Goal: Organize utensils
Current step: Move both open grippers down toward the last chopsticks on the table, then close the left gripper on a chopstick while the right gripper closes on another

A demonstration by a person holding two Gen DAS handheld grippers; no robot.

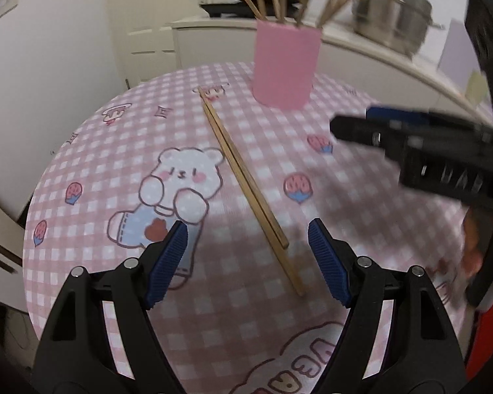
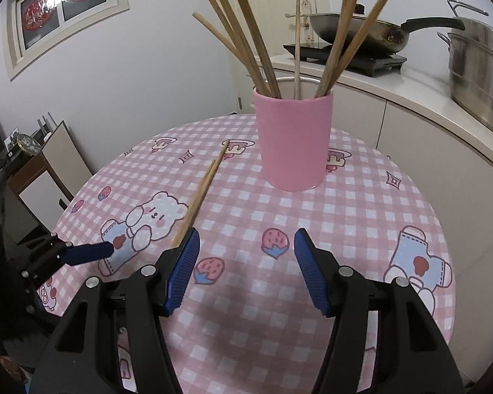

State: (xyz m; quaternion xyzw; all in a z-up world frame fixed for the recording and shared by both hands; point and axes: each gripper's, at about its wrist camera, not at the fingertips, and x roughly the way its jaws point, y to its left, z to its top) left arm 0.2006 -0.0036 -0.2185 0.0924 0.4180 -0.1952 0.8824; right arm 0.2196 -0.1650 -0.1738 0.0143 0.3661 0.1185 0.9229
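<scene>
A pair of wooden chopsticks [image 1: 243, 177] lies side by side on the pink checked tablecloth [image 1: 345, 180], running from near the pink cup [image 1: 286, 65] down toward my left gripper [image 1: 246, 259]. That gripper is open and empty, with the chopsticks' near ends between its fingers. The pink cup [image 2: 294, 141] stands upright and holds several wooden chopsticks [image 2: 246, 32]. My right gripper [image 2: 245, 269] is open and empty above the cloth, with the lying chopsticks [image 2: 200, 193] at its left finger. It also shows in the left wrist view [image 1: 351, 124], and the left gripper's finger in the right wrist view [image 2: 88, 251].
The round table [image 2: 420, 197] stands by a white counter [image 2: 410, 98] with a wok on a hob [image 2: 345, 29] and a steel pot [image 2: 480, 65]. A wall with a framed window [image 2: 62, 3] is at the left, with low furniture [image 2: 42, 170] below.
</scene>
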